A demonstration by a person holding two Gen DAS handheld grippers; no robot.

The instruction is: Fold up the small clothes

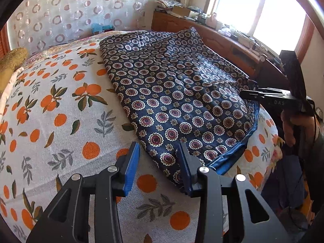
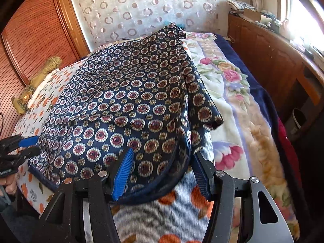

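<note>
A dark blue garment with round medallion print (image 1: 172,93) lies spread and partly folded on the bed; it also shows in the right wrist view (image 2: 125,101). My left gripper (image 1: 160,147) is open, its blue-padded jaws either side of the garment's near corner, holding nothing. My right gripper (image 2: 162,158) is open over the garment's near hem, jaws either side of the rounded edge. The right gripper also shows at the right in the left wrist view (image 1: 249,94), and the left gripper at the left edge of the right wrist view (image 2: 30,145).
The bed has an orange-fruit sheet (image 1: 56,121) and a floral blanket (image 2: 232,101) on its far side. A wooden cabinet (image 1: 222,38) with clutter runs under the window. A yellow plush toy (image 2: 38,79) lies by the wooden wall panel.
</note>
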